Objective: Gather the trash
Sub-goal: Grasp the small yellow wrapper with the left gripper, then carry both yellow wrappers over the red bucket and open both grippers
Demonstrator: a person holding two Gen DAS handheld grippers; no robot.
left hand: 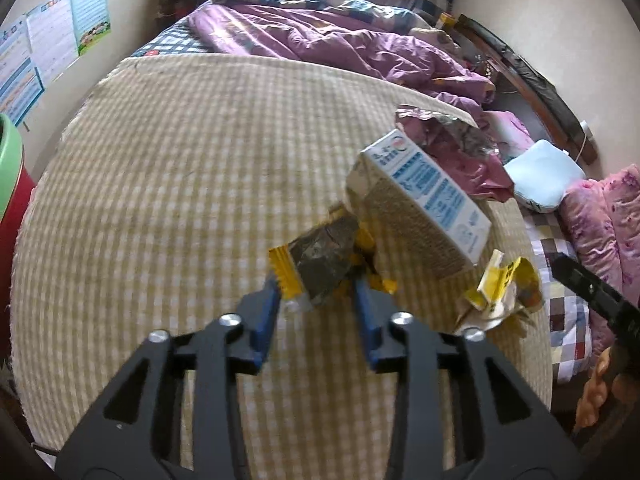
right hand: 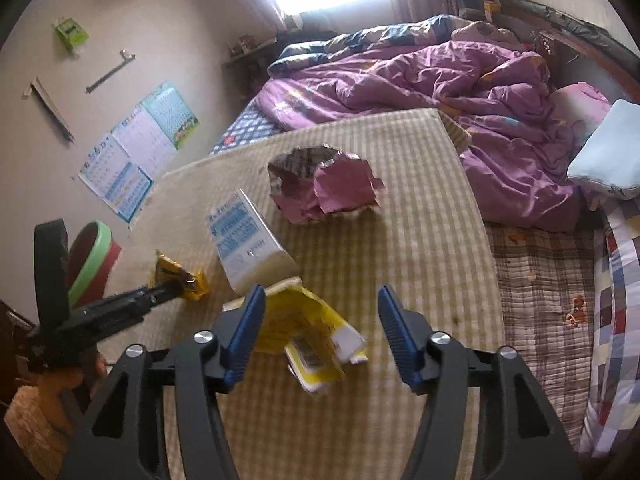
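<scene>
Bedroom setting; trash spread on yellow-and-white checked mat (left hand: 180, 184) laid across bed.

Left wrist view, near to far:
- Left gripper (left hand: 316, 292), lower centre, blue pads closed on yellow-edged foil wrapper (left hand: 316, 268); wrapper crumpled, dark silver middle, no print readable.
- Torn yellow-and-white packet (left hand: 500, 292), lower right on mat, just beside carton; print blurred.
- White-and-blue carton (left hand: 424, 208), right of centre, tilted, leaning over wrapper; round red-and-blue logo at top end, blue panels of small text, not legible.
- Crumpled pink bag (left hand: 448, 140) with silver lining, behind carton.
- Tip of right gripper, black, at right edge.
- Purple quilt (left hand: 328, 40), upper centre; pale blue pillow (left hand: 544, 176) at right.
- Wall charts (left hand: 52, 40), upper left, text too small to read.
- Green-rimmed red bin (left hand: 12, 176), left edge.

Right wrist view, near to far:
- Right gripper (right hand: 320, 320), lower centre, pads spread apart, nothing clamped; torn yellow-and-white packet (right hand: 308, 332) lying on mat between pads, left pad close against it, contact uncertain. Small dark label patch on packet, unreadable.
- Left gripper (right hand: 176, 286), lower left, pinching yellow-edged foil wrapper (right hand: 180, 276).
- White-and-blue carton (right hand: 248, 240), centre left, blue printed panels, characters blurred.
- Crumpled pink bag (right hand: 324, 188), centre.
- Green-rimmed red bin (right hand: 92, 256), left.
- Purple quilt (right hand: 420, 80), upper right.
- Bright window, top centre.
</scene>
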